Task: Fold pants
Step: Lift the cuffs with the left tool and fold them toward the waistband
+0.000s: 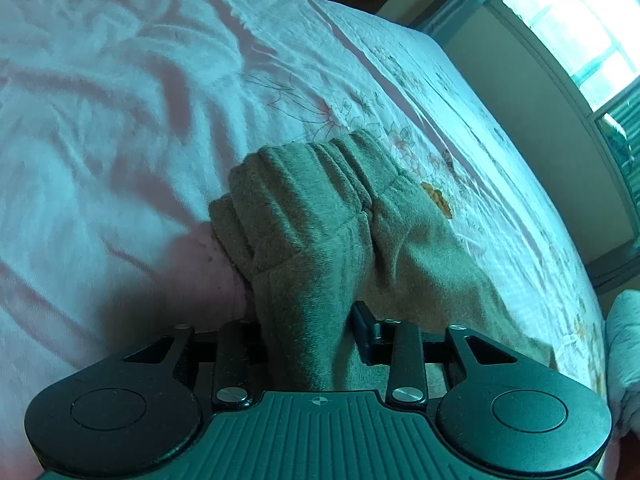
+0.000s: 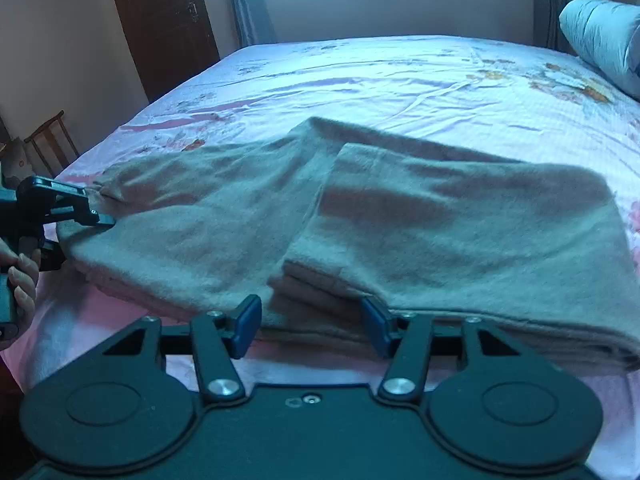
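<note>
Pants [image 2: 360,216]: grey-brown fleece; lying on the bed near its near edge, stretched across it from left to right; the right part is doubled over so that one layer lies on top of another, with a fold edge running down the middle toward the near edge; the stacked layers show along the near side.

Pants, left end [image 1: 320,216]: bunched into ridges in the left wrist view, with the gathered band at the far end; the cloth rises off the sheet into the left tool.

Left tool [image 1: 312,340]: closed on the pants; a thick gather of cloth passes between its two fingers and fills the gap; in the right wrist view it shows at the left edge of the bed [image 2: 86,204], its tips pinching the pants' left end.

Left hand [image 2: 20,280]: bare fingers wrapped round the left tool's handle, at the left edge of the right wrist view.

Right tool [image 2: 312,328]: fingers spread apart, gripping nothing; blue pads; it sits at the near edge of the pants, just in front of the stacked layers at the fold; whether the pads touch the cloth cannot be told.

Bed [image 2: 400,80]: covered by a pale pink sheet with a flower print, creased.

Quilt [image 2: 604,36]: pale, rolled, at the far right corner of the bed.

Door [image 2: 164,24]: dark wood, beyond the far left corner of the bed.

Window [image 1: 576,32]: bright, on the wall beside the bed.
</note>
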Demonstrator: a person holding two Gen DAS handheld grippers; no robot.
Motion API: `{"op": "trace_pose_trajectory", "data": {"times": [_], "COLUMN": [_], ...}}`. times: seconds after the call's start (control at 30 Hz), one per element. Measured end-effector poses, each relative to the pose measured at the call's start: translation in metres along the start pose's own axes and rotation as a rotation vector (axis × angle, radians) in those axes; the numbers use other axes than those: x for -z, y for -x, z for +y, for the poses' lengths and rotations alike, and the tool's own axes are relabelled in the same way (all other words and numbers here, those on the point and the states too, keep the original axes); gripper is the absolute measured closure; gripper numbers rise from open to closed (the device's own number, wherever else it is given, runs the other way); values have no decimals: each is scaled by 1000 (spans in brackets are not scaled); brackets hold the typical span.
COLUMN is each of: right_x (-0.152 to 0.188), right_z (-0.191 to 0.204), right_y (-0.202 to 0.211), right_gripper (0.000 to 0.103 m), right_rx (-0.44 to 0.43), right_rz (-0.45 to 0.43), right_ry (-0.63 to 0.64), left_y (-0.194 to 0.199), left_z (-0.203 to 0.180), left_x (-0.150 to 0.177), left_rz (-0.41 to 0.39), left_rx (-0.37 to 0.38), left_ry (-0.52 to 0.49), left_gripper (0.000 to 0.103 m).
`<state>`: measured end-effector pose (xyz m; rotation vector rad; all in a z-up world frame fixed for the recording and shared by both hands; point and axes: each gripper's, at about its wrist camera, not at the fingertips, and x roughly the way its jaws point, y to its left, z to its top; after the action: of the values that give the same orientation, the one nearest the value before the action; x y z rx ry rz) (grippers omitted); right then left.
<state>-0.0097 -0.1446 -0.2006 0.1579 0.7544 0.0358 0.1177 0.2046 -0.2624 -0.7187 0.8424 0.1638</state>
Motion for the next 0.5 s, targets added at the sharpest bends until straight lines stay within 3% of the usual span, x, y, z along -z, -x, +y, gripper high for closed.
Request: {"op": "trace_pose_trajectory", "data": {"times": [0.13,0.2,0.37,0.5], "right_x": [-1,-4,3,2], "right_z": [-1,-1,4,3], "right_y": [3,-10,-25,-27], "right_gripper": [71,79,78,78], "right_rx": [30,66,98,91], "right_rz": [-51,-20,12,21], "right_ry": [-13,17,108,109], "left_y": [4,6,25,42], "left_z": [-2,-4,-16,-33], "left_x": [0,1,5,6], "left_rz": [-6,-16,-81,-128], "left_rx": [6,11,31,67], "left_ry": [-9,-7,-58,-129], "left_gripper": [76,78,83,83]}}
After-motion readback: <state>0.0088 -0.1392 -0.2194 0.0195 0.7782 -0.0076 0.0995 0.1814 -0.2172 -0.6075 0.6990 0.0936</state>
